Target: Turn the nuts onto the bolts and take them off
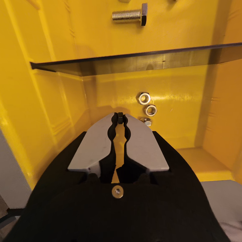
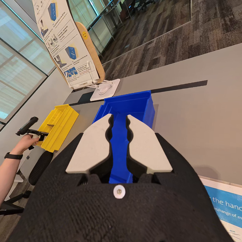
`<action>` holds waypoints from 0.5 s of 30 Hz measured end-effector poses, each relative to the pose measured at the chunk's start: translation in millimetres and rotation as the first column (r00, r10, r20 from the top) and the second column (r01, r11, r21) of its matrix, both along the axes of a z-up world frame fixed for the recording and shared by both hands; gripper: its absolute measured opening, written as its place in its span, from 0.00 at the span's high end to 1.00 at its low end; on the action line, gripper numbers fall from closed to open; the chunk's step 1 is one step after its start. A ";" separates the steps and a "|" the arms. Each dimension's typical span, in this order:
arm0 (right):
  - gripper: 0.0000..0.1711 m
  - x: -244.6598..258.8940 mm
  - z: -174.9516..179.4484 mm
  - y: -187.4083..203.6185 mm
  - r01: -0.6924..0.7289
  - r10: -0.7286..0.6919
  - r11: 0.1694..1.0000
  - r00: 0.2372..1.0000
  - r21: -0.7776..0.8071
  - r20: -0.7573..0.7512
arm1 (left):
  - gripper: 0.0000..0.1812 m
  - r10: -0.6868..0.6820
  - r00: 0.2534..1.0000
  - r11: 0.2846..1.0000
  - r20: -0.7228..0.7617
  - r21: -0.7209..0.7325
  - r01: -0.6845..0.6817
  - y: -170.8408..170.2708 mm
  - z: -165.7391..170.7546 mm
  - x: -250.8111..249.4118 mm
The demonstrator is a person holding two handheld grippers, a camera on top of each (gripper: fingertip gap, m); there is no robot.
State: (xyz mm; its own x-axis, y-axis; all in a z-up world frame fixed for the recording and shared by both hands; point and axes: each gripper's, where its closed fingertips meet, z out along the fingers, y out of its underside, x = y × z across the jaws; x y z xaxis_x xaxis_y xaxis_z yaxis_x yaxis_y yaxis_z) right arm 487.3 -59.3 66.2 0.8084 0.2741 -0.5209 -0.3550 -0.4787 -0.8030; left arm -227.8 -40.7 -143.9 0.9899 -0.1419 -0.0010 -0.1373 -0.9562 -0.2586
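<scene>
yellow bin (image 1: 170, 85): left tool (image 1: 120, 118) pinches a nut (image 1: 120, 118) at its tips; right tool (image 2: 118, 117) gapes empty over the blue bin (image 2: 131, 103).

One bolt (image 1: 130, 15) lies on its side on the yellow floor beyond the dark divider (image 1: 131, 57) — silver, fully threaded, its hex head to the right. On the near side of the divider, three loose silver hex nuts sit in a short line. The farthest nut (image 1: 143, 98) and the middle nut (image 1: 150, 110) lie flat with bores facing up and edges close together; the nearest nut (image 1: 146, 121) is partly hidden. A fourth nut (image 1: 120, 117) — dark in shadow — stands on edge.
</scene>
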 end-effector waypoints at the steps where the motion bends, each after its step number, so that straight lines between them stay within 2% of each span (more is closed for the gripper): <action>1: 0.89 0.4 0.2 -0.2 0.001 -0.001 1.000 1.000 0.001 -0.002 | 0.96 0.002 1.000 1.000 0.001 0.008 -0.002 0.5 2.2 -1.0; 4: 0.89 0.6 1.8 -1.1 0.002 -0.002 1.000 1.000 0.007 -0.003 | 0.96 -0.002 1.000 0.999 0.007 0.052 0.001 2.9 16.6 -2.3; 7: 0.89 1.1 5.5 -1.9 0.011 -0.011 1.000 1.000 0.019 0.006 | 0.96 -0.026 0.998 0.981 0.063 0.195 0.013 8.3 62.4 16.0; 9: 0.89 0.3 8.6 -1.7 0.017 -0.017 0.999 1.000 0.028 0.012 | 0.96 -0.125 0.986 0.952 0.111 0.295 0.087 2.8 104.4 56.5; 11: 0.89 -2.5 8.4 0.7 0.011 -0.012 1.000 1.000 0.025 0.017 | 0.96 -0.287 0.950 0.907 0.125 0.355 0.227 -10.9 135.3 114.3; 13: 0.89 -8.8 -1.1 6.6 -0.017 0.018 1.000 1.000 -0.013 0.020 | 0.96 -0.434 0.894 0.854 0.110 0.368 0.369 -27.0 146.1 171.6; 15: 0.89 -19.2 -21.9 13.4 -0.078 0.081 0.992 0.996 -0.098 0.032 | 0.96 -0.535 0.840 0.806 0.092 0.354 0.475 -37.2 138.5 221.4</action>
State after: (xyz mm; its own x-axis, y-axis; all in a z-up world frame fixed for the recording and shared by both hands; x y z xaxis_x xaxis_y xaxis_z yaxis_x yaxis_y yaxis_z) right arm 468.1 -45.9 44.3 0.8047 0.2880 -0.5192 -0.2847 -0.5802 -0.7631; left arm -6.4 -77.9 -5.4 0.7640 -0.6439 0.0397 -0.5014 -0.6315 -0.5915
